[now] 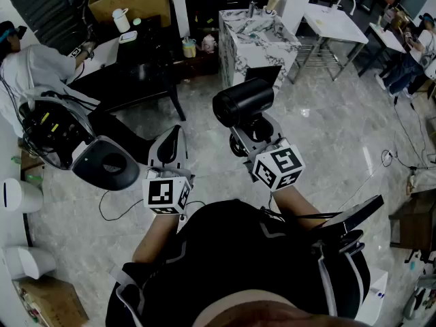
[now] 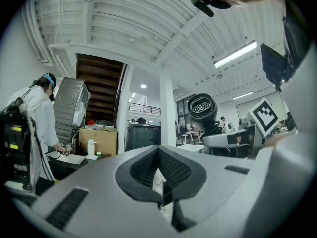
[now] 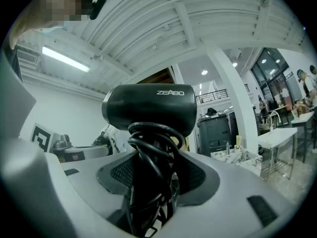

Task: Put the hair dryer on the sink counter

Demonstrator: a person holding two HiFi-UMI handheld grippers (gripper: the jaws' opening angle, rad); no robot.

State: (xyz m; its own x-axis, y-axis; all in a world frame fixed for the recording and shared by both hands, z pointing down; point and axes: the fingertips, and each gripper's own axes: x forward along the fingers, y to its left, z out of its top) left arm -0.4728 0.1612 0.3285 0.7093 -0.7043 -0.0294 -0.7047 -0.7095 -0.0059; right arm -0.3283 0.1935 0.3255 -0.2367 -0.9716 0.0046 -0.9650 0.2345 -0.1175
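A black hair dryer (image 1: 243,103) stands upright in my right gripper (image 1: 251,133), which is shut on its handle. In the right gripper view the cord is wound round that handle between the pads, and the dryer's barrel (image 3: 150,108) sits above the gripper (image 3: 156,182). The sink counter (image 1: 238,27), marble-patterned with a faucet, stands some way ahead across the floor; it also shows low at the right (image 3: 241,157). My left gripper (image 1: 170,145) hangs beside the right one, jaws together with nothing in them (image 2: 161,185). The left gripper view shows the hair dryer (image 2: 202,108) at the right.
A black table (image 1: 136,73) with a bottle and papers stands ahead on the left, with a person in white (image 1: 37,70) beside it. A black seat (image 1: 109,163) is near my left. White tables (image 1: 337,20) stand at the back right. A cable lies across the tiled floor (image 1: 340,135).
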